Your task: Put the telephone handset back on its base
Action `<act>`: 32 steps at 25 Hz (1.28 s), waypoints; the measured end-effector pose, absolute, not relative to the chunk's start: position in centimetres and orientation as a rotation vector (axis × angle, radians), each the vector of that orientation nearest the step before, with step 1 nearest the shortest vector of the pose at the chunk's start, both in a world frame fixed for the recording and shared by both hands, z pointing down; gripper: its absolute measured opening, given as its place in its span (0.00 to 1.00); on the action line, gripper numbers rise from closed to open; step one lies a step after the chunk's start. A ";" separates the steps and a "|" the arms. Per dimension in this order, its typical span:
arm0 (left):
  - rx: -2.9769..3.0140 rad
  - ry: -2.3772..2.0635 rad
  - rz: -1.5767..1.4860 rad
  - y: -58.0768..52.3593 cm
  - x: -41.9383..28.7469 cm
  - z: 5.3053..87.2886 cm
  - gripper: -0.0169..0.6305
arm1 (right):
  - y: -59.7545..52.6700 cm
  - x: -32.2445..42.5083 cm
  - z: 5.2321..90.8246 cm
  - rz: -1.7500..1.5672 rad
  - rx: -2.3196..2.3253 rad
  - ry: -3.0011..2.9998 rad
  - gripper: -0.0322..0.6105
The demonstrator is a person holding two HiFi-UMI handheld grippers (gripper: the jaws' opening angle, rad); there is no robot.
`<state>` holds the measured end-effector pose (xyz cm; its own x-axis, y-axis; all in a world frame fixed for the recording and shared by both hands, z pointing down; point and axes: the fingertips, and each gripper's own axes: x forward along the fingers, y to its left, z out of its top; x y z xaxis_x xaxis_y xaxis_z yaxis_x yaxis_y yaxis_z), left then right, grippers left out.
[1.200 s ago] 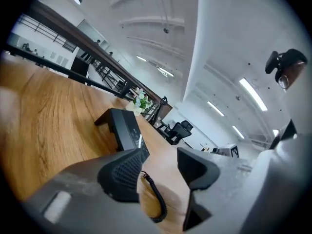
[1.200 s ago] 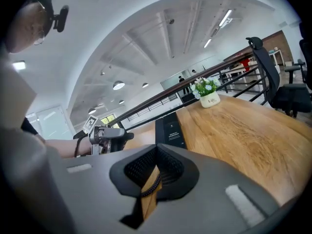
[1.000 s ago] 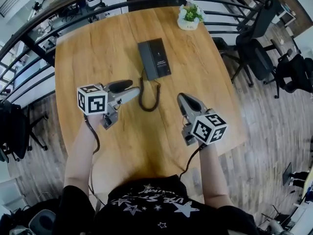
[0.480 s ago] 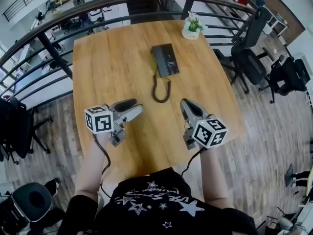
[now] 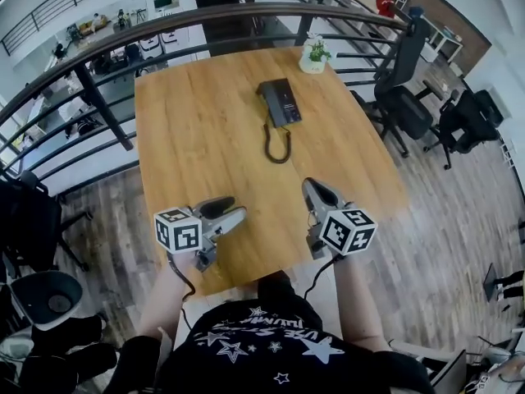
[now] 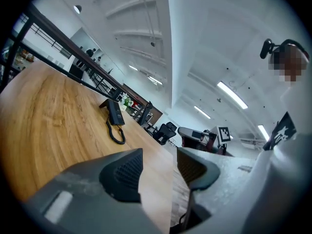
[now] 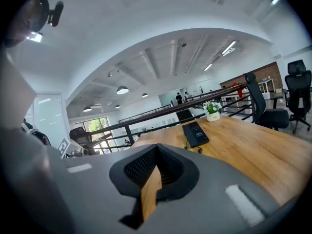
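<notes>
Dark grey corded telephone (image 5: 280, 103) sits far up the light wooden bench (image 5: 197, 130) — left hand-held gripper (image 5: 230, 211) gapes empty, right hand-held gripper (image 5: 311, 185) pinched together on nothing.

The telephone (image 5: 279, 103) is sitting on the table (image 5: 189, 138) toward 12 o'clock, its cord (image 5: 277, 144) trailing toward 6. A potted plant (image 5: 312, 54) is standing behind it at 1 o'clock, near the railing (image 5: 105, 109). The left gripper (image 5: 236, 212) is hanging over the near edge at 7 o'clock, the right gripper (image 5: 311, 187) at 5. A chair (image 5: 402, 105) is standing beside the table at 2.
</notes>
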<state>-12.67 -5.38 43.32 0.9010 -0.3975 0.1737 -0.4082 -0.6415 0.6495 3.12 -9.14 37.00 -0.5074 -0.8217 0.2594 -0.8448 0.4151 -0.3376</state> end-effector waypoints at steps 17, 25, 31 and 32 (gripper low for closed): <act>2.269 -0.529 -0.025 6.4 -21.2 43.6 0.23 | 4.7 -3.0 39.1 0.725 1.724 -2.472 0.05; 2.255 -0.699 0.061 6.3 -22.7 46.6 0.03 | 7.1 -2.9 42.2 0.803 1.760 -2.390 0.05; 2.296 -0.748 0.275 10.1 -20.6 47.1 0.03 | 9.7 -2.1 42.0 0.849 1.696 -2.403 0.05; 2.301 -0.752 0.291 10.7 -20.3 46.7 0.03 | 10.2 -2.0 41.7 0.855 1.692 -2.406 0.05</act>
